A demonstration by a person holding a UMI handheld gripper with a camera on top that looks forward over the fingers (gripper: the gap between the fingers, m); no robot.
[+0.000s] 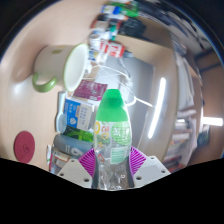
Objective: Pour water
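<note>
Farthest left, on the pale surface (30, 45), a small red round thing (24, 147); above it, tipped on its side, a green-and-cream mug (60, 67); next over, a blue-and-white carton (75, 117); then clamped between the purple-padded fingers (91, 163) of the gripper (113, 165), a green-capped water bottle (113, 133), tilted; beyond, a cluttered shelf (115, 20).

A single wide-angle camera rides on the gripper (112, 168) and looks forward along its two fingers (89, 161), which show at the bottom. It sits very near the green-capped bottle (113, 130) just ahead, and faces steeply tilted, so the surface (25, 95) and room beyond appear rotated.
</note>
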